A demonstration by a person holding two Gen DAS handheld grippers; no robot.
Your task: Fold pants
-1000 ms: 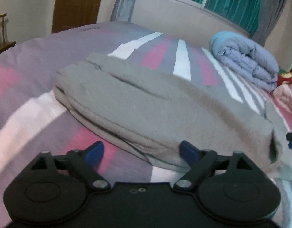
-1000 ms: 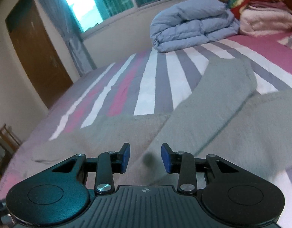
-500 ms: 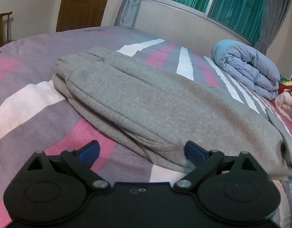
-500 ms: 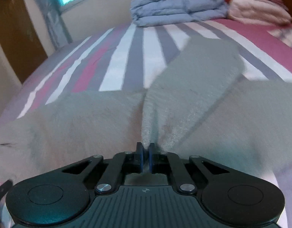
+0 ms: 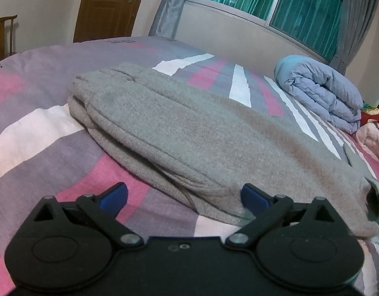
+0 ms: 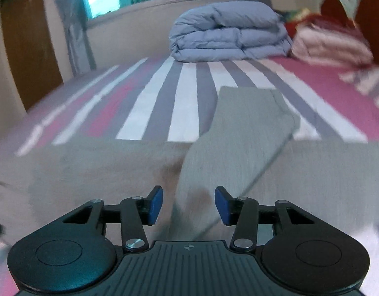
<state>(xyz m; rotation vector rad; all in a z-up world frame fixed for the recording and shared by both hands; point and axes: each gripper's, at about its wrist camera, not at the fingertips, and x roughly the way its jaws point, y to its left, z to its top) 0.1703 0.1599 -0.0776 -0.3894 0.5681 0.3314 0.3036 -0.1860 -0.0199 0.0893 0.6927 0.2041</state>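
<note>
The striped pink, purple and white bed sheet (image 5: 53, 133) has small dark printed words near its far edge, in the left wrist view. They are too small and blurry to read. More dark marks sit at its left edge, also unreadable. No other words or numbers show.

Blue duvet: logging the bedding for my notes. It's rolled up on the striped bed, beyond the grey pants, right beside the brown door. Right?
Not quite. The blue duvet lies rolled up on the striped bed, beyond the grey pants, but under the window, not beside the brown door. The left wrist view shows it.
</note>
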